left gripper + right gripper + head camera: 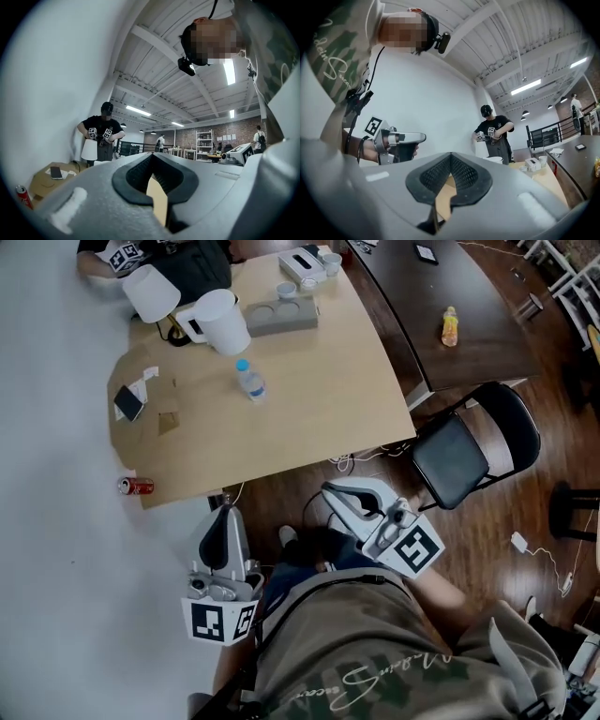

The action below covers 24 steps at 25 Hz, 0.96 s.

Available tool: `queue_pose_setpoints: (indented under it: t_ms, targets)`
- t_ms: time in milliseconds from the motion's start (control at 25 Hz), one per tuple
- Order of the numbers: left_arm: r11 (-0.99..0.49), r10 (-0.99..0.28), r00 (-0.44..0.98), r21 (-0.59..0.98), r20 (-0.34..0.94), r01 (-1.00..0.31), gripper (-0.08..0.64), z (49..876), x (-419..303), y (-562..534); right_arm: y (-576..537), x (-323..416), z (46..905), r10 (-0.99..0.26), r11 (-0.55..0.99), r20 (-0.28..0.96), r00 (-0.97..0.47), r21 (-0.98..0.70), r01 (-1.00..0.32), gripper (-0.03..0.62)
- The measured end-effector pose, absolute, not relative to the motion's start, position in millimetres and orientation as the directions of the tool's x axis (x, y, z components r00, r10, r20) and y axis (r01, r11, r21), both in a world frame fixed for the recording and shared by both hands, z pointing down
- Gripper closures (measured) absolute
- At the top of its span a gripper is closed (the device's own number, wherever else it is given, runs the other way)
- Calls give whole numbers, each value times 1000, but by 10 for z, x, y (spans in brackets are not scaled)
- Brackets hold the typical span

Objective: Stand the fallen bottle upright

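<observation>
A clear water bottle (250, 381) with a blue cap stands on the light wooden table (319, 399), near its middle. Both grippers are held back from the table's near edge, over the floor, well short of the bottle. My left gripper (225, 509) points toward the table with its jaws together and nothing in them (152, 158). My right gripper (329, 490) is likewise shut and empty (450, 157). From the right gripper view the left gripper (401, 140) shows beside it, held in a hand.
A red can (136, 487) lies at the table's near left corner. A phone (128, 402), two white tubs (223, 322), a grey tray (281, 315) and a tissue box (302, 265) are further back. A black chair (464, 451) stands right. Another person (103, 133) works at the far end.
</observation>
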<state>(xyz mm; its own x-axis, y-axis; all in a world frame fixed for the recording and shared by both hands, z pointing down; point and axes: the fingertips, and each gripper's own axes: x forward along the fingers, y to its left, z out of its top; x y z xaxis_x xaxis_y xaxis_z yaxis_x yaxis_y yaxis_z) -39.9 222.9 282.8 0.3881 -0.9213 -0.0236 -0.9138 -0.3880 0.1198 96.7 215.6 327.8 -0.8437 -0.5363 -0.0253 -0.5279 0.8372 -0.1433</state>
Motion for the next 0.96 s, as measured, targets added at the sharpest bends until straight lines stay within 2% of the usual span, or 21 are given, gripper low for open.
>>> queue_pose_setpoints:
  t_ms: [320,960]
  targets:
    - [-378,-926,372,131,-71,-916,557,2789,-832,2387,2153,545,3135,-535,844,-34,-844,-74,-531,591]
    - [-413,-909,399,131,-120,-901,557,2656,-890,2355,2197,456,2991,-562,827,-43,-826,-54,-560,591]
